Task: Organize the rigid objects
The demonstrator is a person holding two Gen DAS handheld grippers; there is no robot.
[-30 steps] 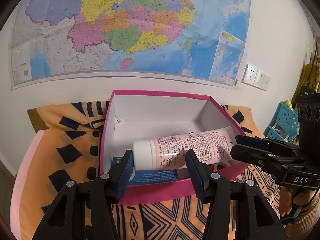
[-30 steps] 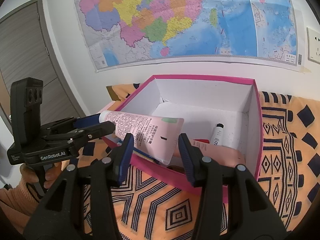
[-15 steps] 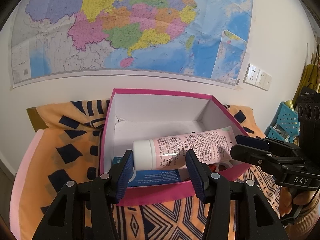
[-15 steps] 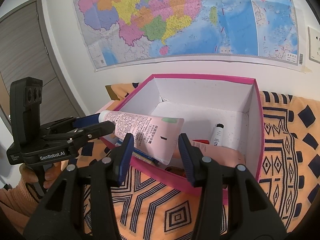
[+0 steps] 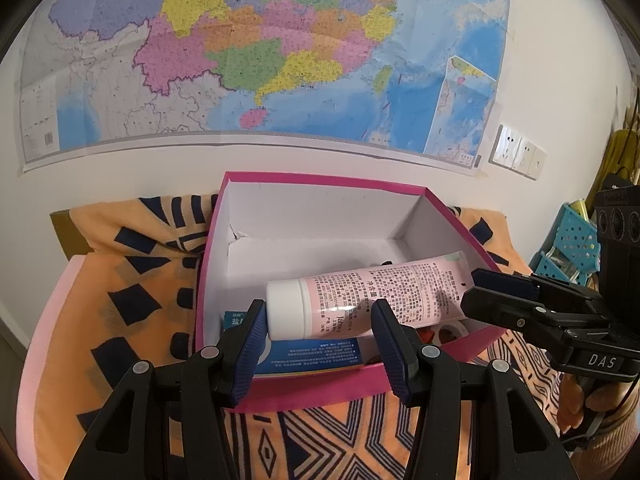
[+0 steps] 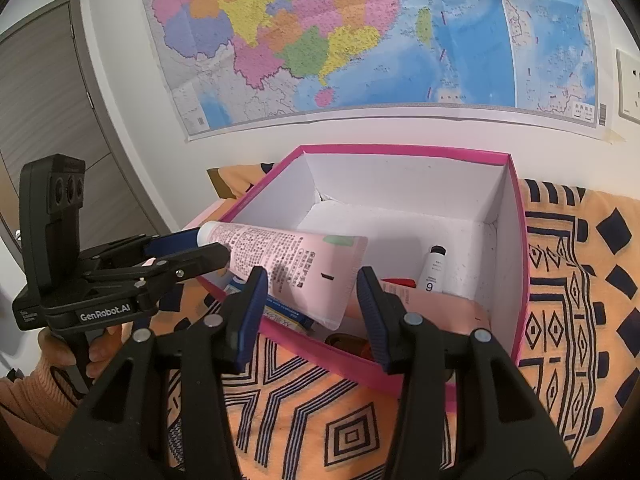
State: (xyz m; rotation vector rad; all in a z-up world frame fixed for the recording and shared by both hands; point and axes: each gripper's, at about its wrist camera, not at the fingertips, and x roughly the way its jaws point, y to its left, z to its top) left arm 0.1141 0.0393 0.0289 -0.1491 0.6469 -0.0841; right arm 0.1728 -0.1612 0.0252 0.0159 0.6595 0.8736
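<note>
A pink tube with a white cap [image 5: 380,292] hangs level over the front of an open pink box [image 5: 320,178]. My left gripper [image 5: 318,320] is shut on the cap end. In the right wrist view the same tube [image 6: 288,256] has its flat crimped end between the fingers of my right gripper [image 6: 308,280], which is shut on it. The left gripper [image 6: 212,246] reaches in from the left, and the right gripper [image 5: 470,288] from the right. The box [image 6: 400,150] is white inside.
The box holds a blue carton [image 5: 304,354], a small white bottle [image 6: 434,270], a pink flat pack [image 6: 440,312] and a red item [image 6: 396,282]. It stands on an orange patterned cloth [image 6: 360,420] against a wall with a map. A blue basket [image 5: 572,240] is at the right, a door [image 6: 40,100] at the left.
</note>
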